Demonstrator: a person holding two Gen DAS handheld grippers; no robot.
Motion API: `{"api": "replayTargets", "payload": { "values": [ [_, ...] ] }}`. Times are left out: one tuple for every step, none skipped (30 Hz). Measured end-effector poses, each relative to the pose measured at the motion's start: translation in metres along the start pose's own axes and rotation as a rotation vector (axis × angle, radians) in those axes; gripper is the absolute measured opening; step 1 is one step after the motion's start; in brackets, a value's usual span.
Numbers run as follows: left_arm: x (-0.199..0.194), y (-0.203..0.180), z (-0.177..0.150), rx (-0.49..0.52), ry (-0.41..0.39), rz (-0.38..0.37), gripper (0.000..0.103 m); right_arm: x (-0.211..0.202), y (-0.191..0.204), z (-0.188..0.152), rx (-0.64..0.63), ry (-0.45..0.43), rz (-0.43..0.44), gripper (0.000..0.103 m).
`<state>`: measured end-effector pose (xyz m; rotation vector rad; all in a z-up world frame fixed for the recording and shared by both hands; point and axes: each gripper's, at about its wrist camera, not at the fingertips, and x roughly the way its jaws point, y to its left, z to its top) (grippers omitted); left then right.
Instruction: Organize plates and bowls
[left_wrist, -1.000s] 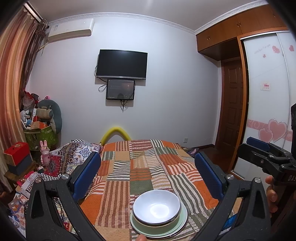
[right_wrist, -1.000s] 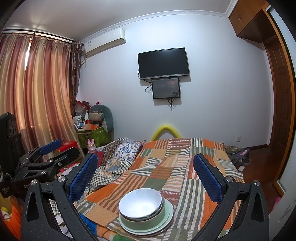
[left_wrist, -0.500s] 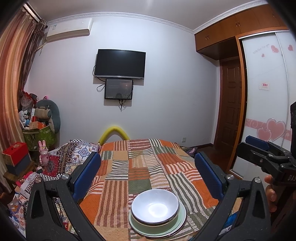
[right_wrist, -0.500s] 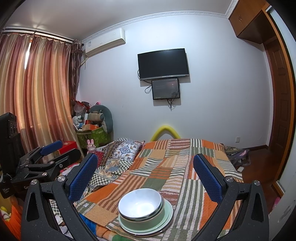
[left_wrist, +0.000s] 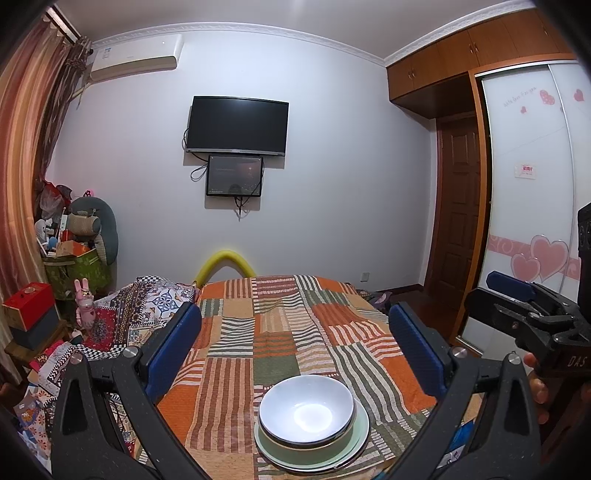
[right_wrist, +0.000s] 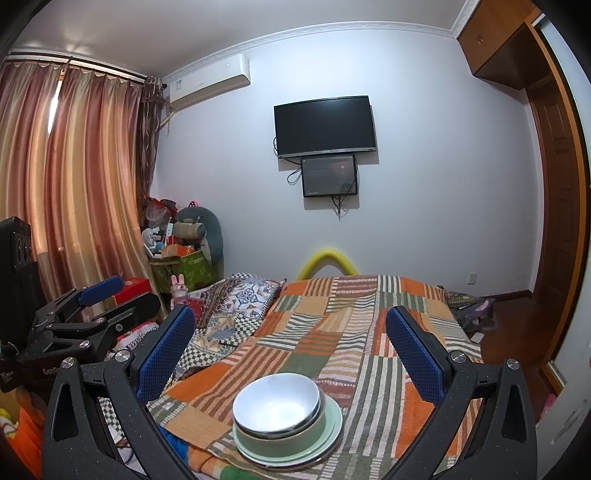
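Near the bed's near edge, a white bowl (left_wrist: 306, 410) sits nested in a green bowl (right_wrist: 284, 441) on a pale green plate (left_wrist: 360, 437), possibly over another plate. Patchwork blanket (left_wrist: 273, 332) stretches bare beyond. My left gripper (left_wrist: 295, 343) and right gripper (right_wrist: 290, 343) hang above, jaws spread wide, holding nothing.

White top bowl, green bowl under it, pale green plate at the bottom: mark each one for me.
White top bowl (left_wrist: 306, 410), left wrist view, inner basin.
Green bowl (right_wrist: 284, 446), right wrist view, outer wall.
Pale green plate (left_wrist: 364, 424), left wrist view, right rim.
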<state>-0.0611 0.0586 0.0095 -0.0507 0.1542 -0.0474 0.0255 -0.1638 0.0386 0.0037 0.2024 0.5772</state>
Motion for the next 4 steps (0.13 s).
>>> {"api": "replayTargets", "payload": {
  "values": [
    [0.0001, -0.0005, 0.0001, 0.000, -0.001, 0.000, 0.103, 0.0000, 0.0001, 0.0000, 0.000, 0.000, 0.001, 0.103],
    [0.0003, -0.0004, 0.0002, -0.001, -0.002, 0.000, 0.103, 0.0005, 0.0004, 0.0005, -0.001, 0.001, 0.001, 0.103],
    [0.0005, -0.0006, 0.0003, 0.000, -0.003, 0.001, 0.103, 0.0003, 0.0005, 0.0002, -0.002, 0.000, 0.001, 0.103],
    [0.0005, -0.0003, 0.0004, 0.000, -0.002, 0.001, 0.103, 0.0004, 0.0006, 0.0002, -0.002, 0.000, 0.001, 0.103]
  ]
}}
